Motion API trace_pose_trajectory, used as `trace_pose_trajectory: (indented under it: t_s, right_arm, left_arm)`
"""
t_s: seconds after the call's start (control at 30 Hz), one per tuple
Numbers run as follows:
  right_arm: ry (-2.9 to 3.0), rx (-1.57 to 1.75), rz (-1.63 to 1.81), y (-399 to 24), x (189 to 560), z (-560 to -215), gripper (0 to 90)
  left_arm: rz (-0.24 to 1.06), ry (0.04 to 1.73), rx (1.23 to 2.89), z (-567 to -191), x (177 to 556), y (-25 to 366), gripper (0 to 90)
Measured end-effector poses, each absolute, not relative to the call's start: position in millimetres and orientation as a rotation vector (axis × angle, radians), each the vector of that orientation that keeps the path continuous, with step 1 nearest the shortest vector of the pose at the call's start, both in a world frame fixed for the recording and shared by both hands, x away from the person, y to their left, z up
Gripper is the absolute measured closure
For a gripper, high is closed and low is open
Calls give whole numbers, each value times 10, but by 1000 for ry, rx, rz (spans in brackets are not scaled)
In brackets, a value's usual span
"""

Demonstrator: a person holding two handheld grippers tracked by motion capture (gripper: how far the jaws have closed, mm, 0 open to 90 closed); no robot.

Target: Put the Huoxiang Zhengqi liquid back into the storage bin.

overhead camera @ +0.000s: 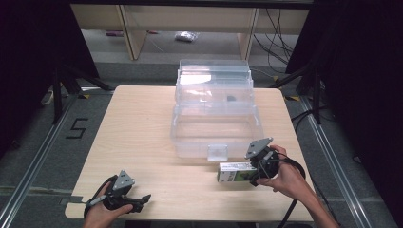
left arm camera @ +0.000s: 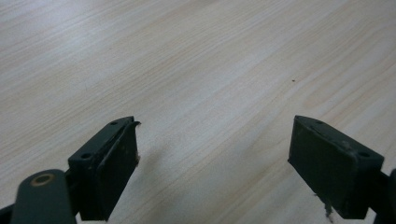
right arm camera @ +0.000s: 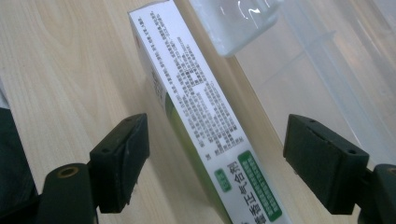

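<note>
Where the right gripper (right arm camera: 215,161) is seen along its own jaws in the right gripper view, the two black jaws stand spread wide with a white and green box (right arm camera: 201,121) lying between them, clear wood showing on the left of the box and a gap on its right, so neither pad presses on it. The box lies on its long side on the table (right arm camera: 56,70), printed text uppermost, with a green panel at the near end (the characters are too small to read with confidence). Just past the far end of the box sits the latch of the clear plastic container (right arm camera: 327,60), whose front wall runs along the right of that view. The high view places the same items more broadly: the right gripper (overhead camera: 252,170) is held at the right end of the box (overhead camera: 236,172), which rests near the table's front right corner, just in front of the container (overhead camera: 216,123) standing at the middle of the table (overhead camera: 142,123) with its lid raised. The left gripper (overhead camera: 142,199) rests in the person's hand at the front left edge, well apart from the box. Its own view shows the left gripper (left arm camera: 214,161) with jaws wide apart, bare wood between them and nothing touched.
</note>
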State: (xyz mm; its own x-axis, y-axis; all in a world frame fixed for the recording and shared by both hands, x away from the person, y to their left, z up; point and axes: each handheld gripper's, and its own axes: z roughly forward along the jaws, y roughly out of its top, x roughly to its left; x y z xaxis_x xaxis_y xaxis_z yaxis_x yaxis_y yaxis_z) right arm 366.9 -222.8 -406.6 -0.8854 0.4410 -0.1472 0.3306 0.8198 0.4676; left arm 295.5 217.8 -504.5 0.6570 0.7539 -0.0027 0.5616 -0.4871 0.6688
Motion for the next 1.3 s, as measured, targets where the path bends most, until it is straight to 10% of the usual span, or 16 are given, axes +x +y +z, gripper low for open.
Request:
trace_pose_trajectory:
  t_s: [1.3]
  right_arm:
    - [2989, 455, 331, -1878, 3960, -4351, 424]
  left_arm:
    - [382, 1016, 2217, -5045, 2954, 2180, 151]
